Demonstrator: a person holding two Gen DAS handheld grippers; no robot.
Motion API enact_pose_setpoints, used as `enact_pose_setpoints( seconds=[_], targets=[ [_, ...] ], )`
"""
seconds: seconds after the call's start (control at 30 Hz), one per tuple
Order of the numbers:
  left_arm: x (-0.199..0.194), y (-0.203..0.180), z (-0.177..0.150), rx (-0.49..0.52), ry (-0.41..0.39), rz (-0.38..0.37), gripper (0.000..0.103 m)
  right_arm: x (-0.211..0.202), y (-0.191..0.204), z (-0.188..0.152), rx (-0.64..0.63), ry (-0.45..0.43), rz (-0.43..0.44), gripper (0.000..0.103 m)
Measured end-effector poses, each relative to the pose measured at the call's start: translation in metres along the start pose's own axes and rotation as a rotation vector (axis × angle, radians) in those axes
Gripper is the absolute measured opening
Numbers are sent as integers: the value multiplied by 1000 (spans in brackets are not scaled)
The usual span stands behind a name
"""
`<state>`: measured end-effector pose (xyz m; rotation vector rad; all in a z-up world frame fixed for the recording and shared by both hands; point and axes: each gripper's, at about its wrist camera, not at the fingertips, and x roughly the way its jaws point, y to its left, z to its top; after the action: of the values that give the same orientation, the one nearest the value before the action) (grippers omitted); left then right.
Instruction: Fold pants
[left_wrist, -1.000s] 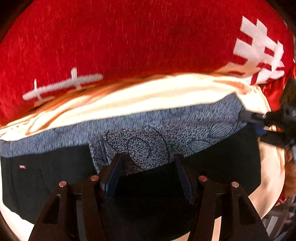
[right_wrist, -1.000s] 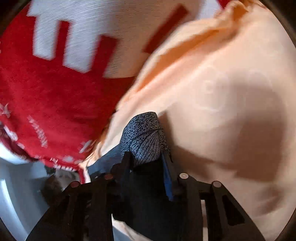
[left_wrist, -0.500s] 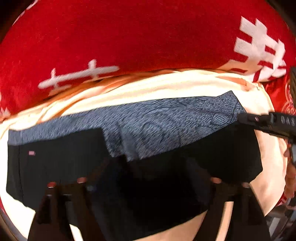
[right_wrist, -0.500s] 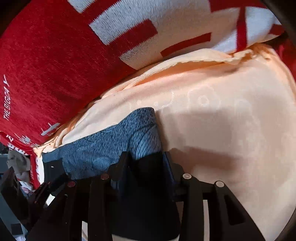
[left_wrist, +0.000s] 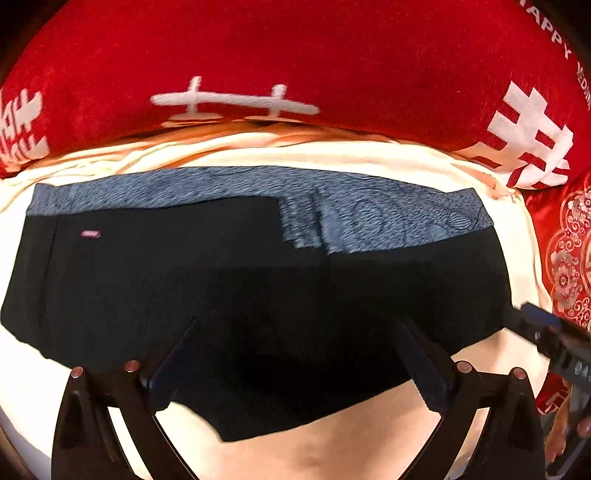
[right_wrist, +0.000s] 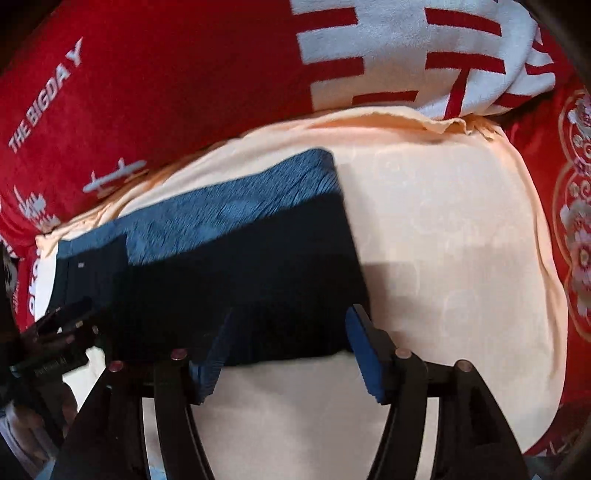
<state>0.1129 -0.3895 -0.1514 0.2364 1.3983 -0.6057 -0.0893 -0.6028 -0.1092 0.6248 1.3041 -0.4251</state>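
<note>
The black pants (left_wrist: 236, 280) lie folded flat on a cream cloth (left_wrist: 332, 443), with a blue-grey patterned lining strip (left_wrist: 369, 221) along the far edge. My left gripper (left_wrist: 295, 354) is open, its jaws spread wide just above the near part of the pants, holding nothing. The pants also show in the right wrist view (right_wrist: 236, 280). My right gripper (right_wrist: 288, 350) is open over their near right corner, empty. The right gripper also shows at the right edge of the left wrist view (left_wrist: 554, 339), and the left gripper at the left edge of the right wrist view (right_wrist: 55, 332).
A red blanket with white characters (left_wrist: 295, 55) is heaped along the far side of the cloth. Red embroidered fabric (right_wrist: 576, 221) lies at the right. Bare cream cloth (right_wrist: 443, 240) spreads right of the pants.
Both grippers have let go of the patterned edge of the pants, opened and drawn back. The pants now lie flat on the cloth.
</note>
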Motion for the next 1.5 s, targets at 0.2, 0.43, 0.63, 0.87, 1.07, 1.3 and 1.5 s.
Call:
enact_pose_setpoints(
  seconds=[0.2,0.43,0.63,0.87,1.07,1.3,1.5],
  targets=[
    [-11,24,-13,-27,15,-7,103,-5,36,-29,-44,33,-4,79],
    [-27,62,-28,-79,18,-4,103,5,86,-56,-74,113,35,79],
    [-34,100,-38,-129,18,-19,103,15,133,-69,-124,164,60,79],
    [-50,158,-61,-281,-33,-8,103,22,182,-74,-188,194,90,79],
    [-59,197,-77,-386,-6,42,103,28,218,-72,-242,206,109,79],
    [-55,239,-88,-547,-5,35,103,41,247,-73,-285,241,115,79],
    [-44,250,-91,-562,27,32,103,50,263,-73,-325,269,102,79]
  ],
)
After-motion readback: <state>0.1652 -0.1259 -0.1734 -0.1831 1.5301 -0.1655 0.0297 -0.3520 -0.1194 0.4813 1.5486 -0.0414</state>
